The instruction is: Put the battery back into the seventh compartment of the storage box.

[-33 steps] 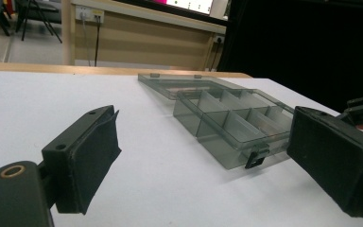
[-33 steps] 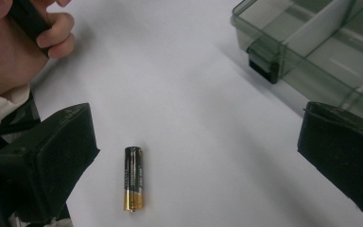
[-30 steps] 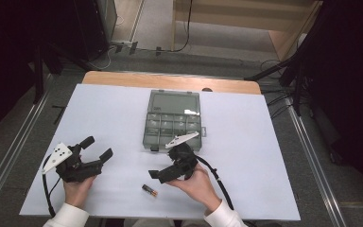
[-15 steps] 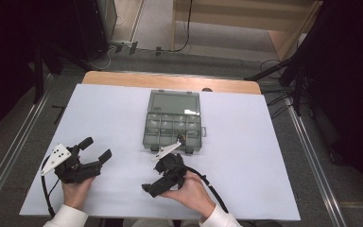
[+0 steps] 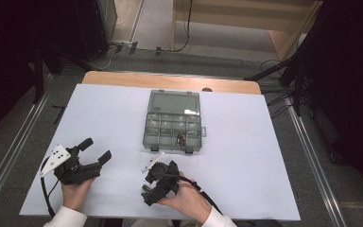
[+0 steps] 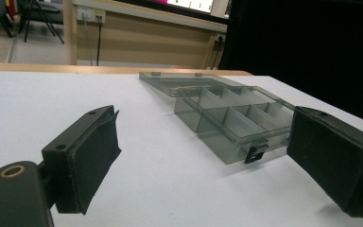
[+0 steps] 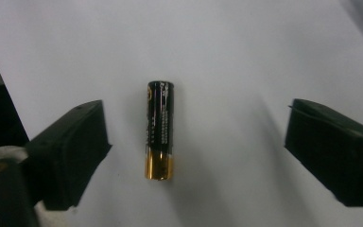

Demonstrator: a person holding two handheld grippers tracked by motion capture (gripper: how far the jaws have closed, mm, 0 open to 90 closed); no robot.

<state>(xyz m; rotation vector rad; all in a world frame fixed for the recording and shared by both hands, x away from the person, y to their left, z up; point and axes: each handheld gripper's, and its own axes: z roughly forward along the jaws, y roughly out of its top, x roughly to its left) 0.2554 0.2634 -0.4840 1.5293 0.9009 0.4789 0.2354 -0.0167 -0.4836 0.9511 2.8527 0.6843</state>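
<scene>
The black-and-gold cylindrical battery (image 7: 160, 131) carries fine gold print along its dark body, too small and blurred to read; the clear grey plastic compartment box (image 5: 174, 125) shows no legible label.

Going left to right: the left gripper (image 5: 96, 151) is held by the person's left hand (image 5: 75, 194) just above the white table top (image 5: 274, 156), its grey three-cornered plate at its outer side. Its jaws stand wide apart with nothing between them. Ahead of it and toward its right, in the left gripper view, lies the compartment box (image 6: 236, 120), lid laid flat open behind it, a dark latch on the near wall; nothing stands between this gripper and the box.

Next comes the right gripper (image 5: 147, 194), in the person's right hand (image 5: 189, 202), turned down toward the table's near edge, its cable trailing off to the right. Its jaws have just been closing a little but are still apart, not touching anything. The battery lies flat on the white surface between them, nearer the left jaw in the right gripper view, gold end toward the camera. The box lies well behind this gripper, a small dark item (image 5: 180, 139) in one near compartment.
</scene>
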